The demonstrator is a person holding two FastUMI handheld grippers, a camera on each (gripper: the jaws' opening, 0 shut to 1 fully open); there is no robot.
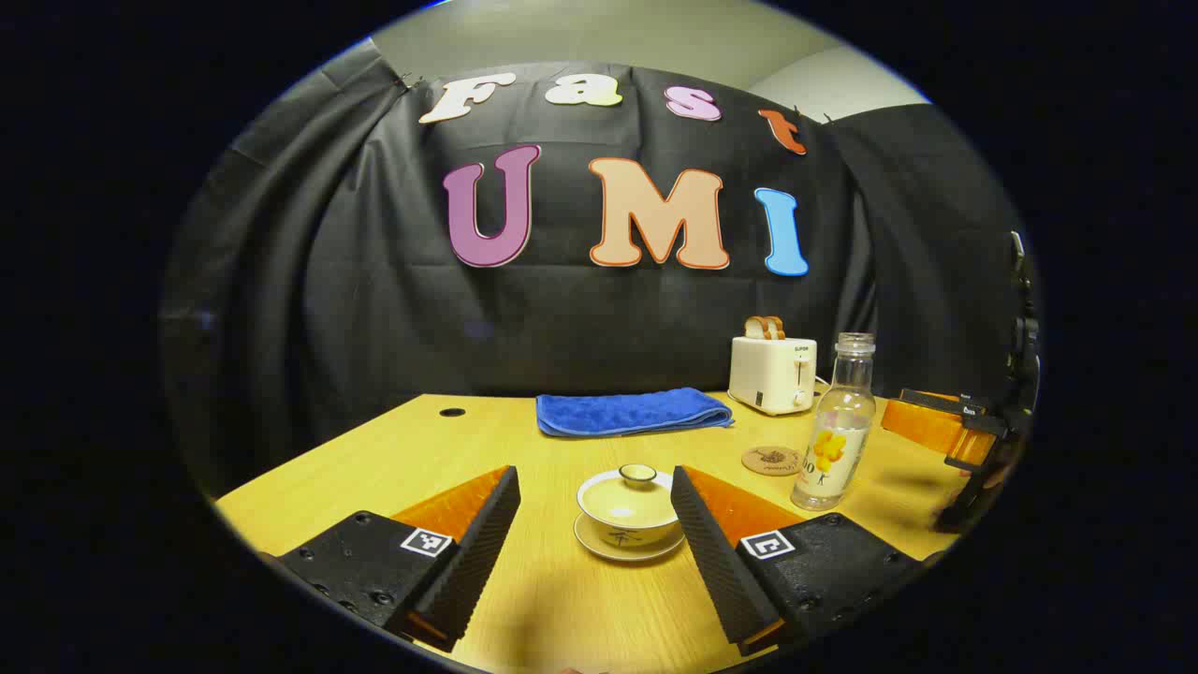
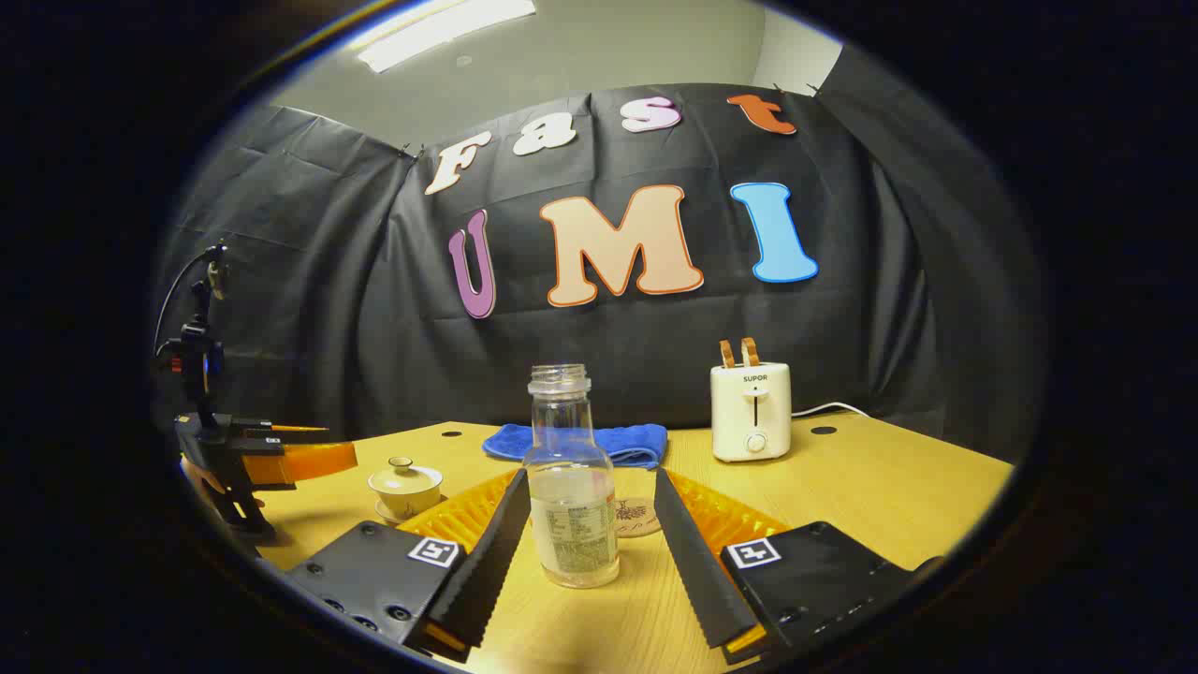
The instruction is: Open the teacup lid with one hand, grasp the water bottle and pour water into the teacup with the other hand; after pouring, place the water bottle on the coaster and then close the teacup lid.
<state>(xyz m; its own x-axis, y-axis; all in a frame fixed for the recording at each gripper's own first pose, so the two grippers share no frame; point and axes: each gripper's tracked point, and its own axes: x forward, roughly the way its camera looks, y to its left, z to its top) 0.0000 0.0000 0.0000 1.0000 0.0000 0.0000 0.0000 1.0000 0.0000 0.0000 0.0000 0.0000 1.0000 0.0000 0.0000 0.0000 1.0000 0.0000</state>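
Observation:
A pale lidded teacup [image 1: 629, 506] on its saucer stands on the wooden table, straight ahead of my left gripper [image 1: 595, 487], whose open fingers flank it without touching. The lid with its small knob [image 1: 637, 473] rests on the cup. To its right stands an uncapped clear water bottle [image 1: 835, 424], partly filled, beside a round brown coaster [image 1: 773, 460]. In the right gripper view the water bottle [image 2: 571, 482] stands upright between the open fingers of my right gripper [image 2: 590, 487], untouched. The coaster [image 2: 640, 518] lies just behind it, and the teacup [image 2: 405, 488] sits far left.
A folded blue towel [image 1: 633, 412] lies at the table's back. A white toaster [image 1: 773, 373] holding bread slices stands back right, its cord trailing off. The other gripper [image 1: 955, 426], held by a hand, hovers at the right edge. Small holes mark the tabletop [image 1: 524, 618].

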